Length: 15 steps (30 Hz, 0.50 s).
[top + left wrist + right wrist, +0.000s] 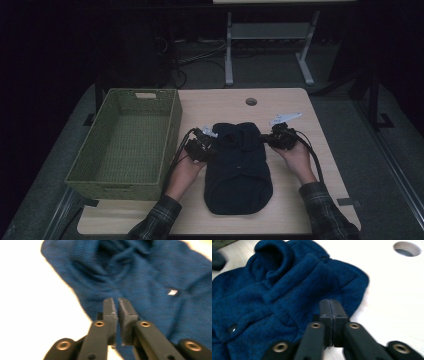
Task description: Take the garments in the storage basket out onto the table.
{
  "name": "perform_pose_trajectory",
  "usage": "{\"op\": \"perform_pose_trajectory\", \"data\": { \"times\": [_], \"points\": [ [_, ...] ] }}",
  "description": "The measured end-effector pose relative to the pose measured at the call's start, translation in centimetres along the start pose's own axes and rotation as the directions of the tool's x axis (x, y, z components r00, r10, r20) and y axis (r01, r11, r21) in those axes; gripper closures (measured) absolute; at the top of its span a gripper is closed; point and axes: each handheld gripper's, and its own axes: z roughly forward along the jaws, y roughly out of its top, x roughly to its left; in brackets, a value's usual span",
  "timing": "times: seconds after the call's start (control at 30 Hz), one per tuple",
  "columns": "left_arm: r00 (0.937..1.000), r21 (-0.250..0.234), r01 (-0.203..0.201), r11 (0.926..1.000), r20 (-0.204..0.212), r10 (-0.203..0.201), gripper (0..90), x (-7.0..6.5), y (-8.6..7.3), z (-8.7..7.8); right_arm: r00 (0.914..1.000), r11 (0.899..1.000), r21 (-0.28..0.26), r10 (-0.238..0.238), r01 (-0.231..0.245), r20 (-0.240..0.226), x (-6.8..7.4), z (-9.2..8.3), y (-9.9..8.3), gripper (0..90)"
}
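Your left gripper (115, 301) sits at the left shoulder of a dark blue knitted garment (239, 165). Its jaws are nearly together with only a thin slit between them, and nothing is caught in it. In the left gripper view the tips hang over the garment's edge, where blue knit meets pale wood, and a small white tag (172, 292) shows on the fabric beyond.

Your right gripper (330, 302) is at the garment's opposite shoulder. Its jaws are pressed fully together and empty, poised above the garment's right edge. A dark button (232, 328) shows on the knit to the left in that view.

From the high view, your hands (186, 172) come in from below, one on each side of the garment, sleeves in plaid. The garment lies flat in the middle of the tabletop (290, 200), collar away from you. A green woven basket (172, 127) stands at the left, just beside your left gripper. A round hole (251, 101) lies in the tabletop beyond the collar.
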Motion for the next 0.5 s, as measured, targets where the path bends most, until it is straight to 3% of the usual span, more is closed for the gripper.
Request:
{"op": "perform_pose_trajectory", "data": {
  "times": [0.1,0.27,0.43,0.5],
  "points": [
    [0.9991,-0.022,0.028,0.9994,-0.032,-0.029,89.2,0.7,0.4,0.8,0.9998,1.0,0.023,-0.014,0.015,-0.011,0.3,0.5,-0.3,89.8],
    [0.9968,-0.018,0.04,0.999,-0.068,-0.042,89.1,1.6,0.7,2.2,0.9997,0.998,0.054,-0.025,0.025,-0.007,0.4,1.5,-0.7,89.8],
    [0.9964,0.028,0.055,0.9981,-0.066,-0.053,89.4,2.3,0.5,3.8,0.9999,0.997,0.074,-0.014,0.014,-0.004,0.3,2.3,-1.2,89.8],
    [0.9966,0.022,0.058,0.9981,-0.059,-0.057,90.0,2.4,0.4,3.9,0.9999,0.997,0.072,-0.013,0.013,-0.004,0.3,2.3,-1.2,89.9]
  ]
}}
